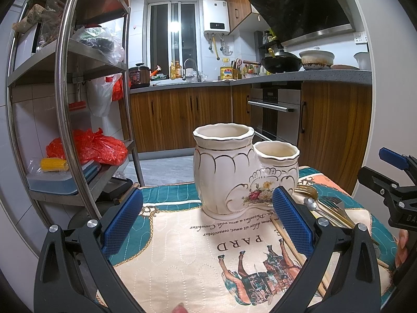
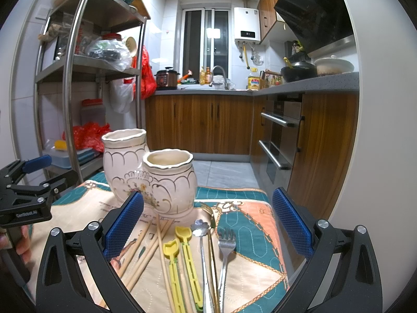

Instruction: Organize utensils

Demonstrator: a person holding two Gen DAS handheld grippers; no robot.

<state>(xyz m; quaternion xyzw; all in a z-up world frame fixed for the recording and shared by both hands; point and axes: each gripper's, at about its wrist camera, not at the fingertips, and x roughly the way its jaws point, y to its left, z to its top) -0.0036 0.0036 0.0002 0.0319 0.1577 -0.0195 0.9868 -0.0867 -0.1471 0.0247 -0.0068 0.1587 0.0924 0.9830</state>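
A white ceramic double-pot utensil holder (image 1: 234, 172) with gold trim stands on a patterned cloth (image 1: 182, 247); both pots look empty. It also shows in the right wrist view (image 2: 156, 180). In front of it lie wooden chopsticks (image 2: 146, 250), yellow tongs (image 2: 182, 260), a flower-headed spoon (image 2: 200, 228), a gold fork (image 2: 209, 212) and a steel fork (image 2: 226, 245). My left gripper (image 1: 207, 224) is open, just short of the holder. My right gripper (image 2: 208, 224) is open above the utensils. Some utensils (image 1: 323, 206) show at right in the left wrist view.
A steel shelf rack (image 1: 67, 99) with bags and boxes stands at left. Wooden cabinets (image 2: 200, 122), an oven (image 2: 281, 135) and a counter with a wok (image 1: 281, 62) line the far wall and right. The cloth's far edge (image 2: 234, 190) drops to the floor.
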